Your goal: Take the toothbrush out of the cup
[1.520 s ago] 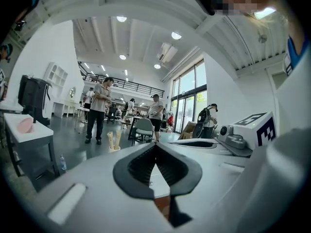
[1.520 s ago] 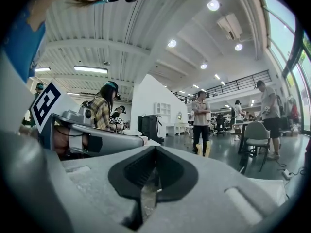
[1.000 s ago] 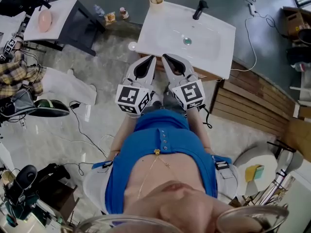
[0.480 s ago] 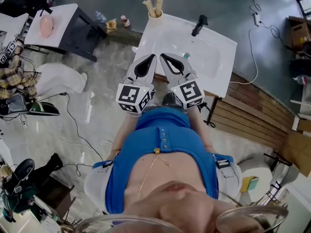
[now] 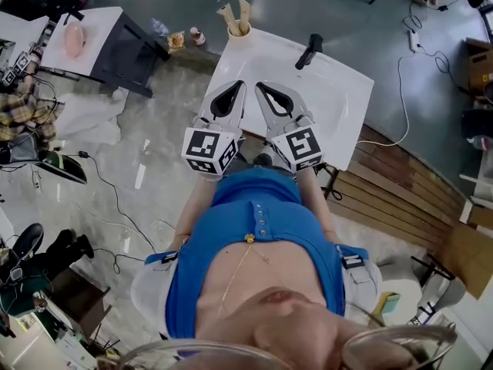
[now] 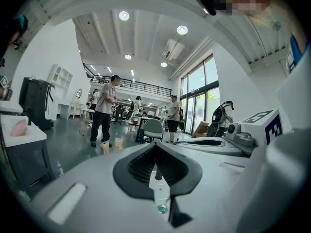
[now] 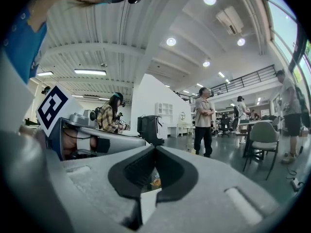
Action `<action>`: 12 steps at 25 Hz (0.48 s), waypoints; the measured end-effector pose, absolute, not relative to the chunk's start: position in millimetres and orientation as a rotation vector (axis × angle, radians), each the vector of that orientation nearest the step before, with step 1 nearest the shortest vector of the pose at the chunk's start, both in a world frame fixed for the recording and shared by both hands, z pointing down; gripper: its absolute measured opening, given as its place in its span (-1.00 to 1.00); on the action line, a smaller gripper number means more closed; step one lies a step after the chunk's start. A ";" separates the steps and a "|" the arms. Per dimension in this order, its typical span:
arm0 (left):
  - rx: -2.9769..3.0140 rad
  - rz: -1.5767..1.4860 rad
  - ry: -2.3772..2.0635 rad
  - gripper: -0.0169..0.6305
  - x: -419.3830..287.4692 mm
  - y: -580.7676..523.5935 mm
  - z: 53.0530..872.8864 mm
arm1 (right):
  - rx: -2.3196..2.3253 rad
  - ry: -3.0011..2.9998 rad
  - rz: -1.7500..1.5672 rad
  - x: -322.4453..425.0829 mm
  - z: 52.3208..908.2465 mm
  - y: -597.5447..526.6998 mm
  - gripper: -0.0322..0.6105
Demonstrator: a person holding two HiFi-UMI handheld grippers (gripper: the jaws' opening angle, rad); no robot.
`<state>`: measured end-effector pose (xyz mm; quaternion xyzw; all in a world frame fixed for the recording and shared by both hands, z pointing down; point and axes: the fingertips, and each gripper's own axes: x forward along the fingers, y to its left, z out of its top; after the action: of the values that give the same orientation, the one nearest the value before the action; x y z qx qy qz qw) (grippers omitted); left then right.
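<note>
**Both grippers shut; brush in cup**

L gripper [image 5: 240, 85] & R gripper [image 5: 259, 86] sit side by side over the near-left part of the white sink [image 5: 343, 99]; both are clenched tight w/ nothing between the jaws; the cup [image 5: 239, 31] stands on the sink's far-left corner, apart from both tips; the toothbrush [image 5: 225, 14] sticks out of its top, leaning left, beside 1 more handle; black faucet [image 5: 310, 51] to the cup's right.
</note>
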<state>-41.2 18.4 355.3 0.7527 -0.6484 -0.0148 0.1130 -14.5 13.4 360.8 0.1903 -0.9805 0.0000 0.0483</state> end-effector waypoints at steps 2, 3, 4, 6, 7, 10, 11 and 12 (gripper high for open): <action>2.205 -0.038 -1.899 -0.94 -39.2 10.2 356.6 | 0.596 -2.990 0.009 -9.9 361.1 5.0 -0.89; 2.207 -0.034 -1.895 -0.94 -37.8 6.6 356.9 | 0.607 -2.990 0.014 -7.6 361.2 1.5 -0.89; 2.211 -0.030 -1.890 -0.94 -36.6 2.8 356.9 | 0.618 -2.990 0.017 -5.7 361.2 -1.8 -0.89; 2.225 -0.025 -1.874 -0.94 -35.6 -6.0 356.9 | 0.640 -2.986 0.019 -4.8 362.2 -9.0 -0.89; 2.232 -0.023 -1.864 -0.94 -36.1 -10.8 357.5 | 0.651 -2.983 0.021 -5.8 363.4 -12.8 -0.89; 2.253 -0.011 -1.830 -0.94 -42.2 -23.1 362.8 | 0.688 -2.969 0.032 -13.7 368.7 -23.3 -0.89; 2.263 -0.009 -1.814 -0.94 -45.4 -27.1 365.1 | 0.705 -2.965 0.033 -17.4 370.5 -27.2 -0.89; 2.274 -0.008 -1.796 -0.94 -49.1 -31.2 367.2 | 0.726 -2.960 0.034 -21.5 372.1 -31.4 -0.89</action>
<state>-49.1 -31.2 367.2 0.7789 -0.6152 -0.0027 0.1217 -21.5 -31.4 372.1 0.2378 -0.9701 0.0111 0.0468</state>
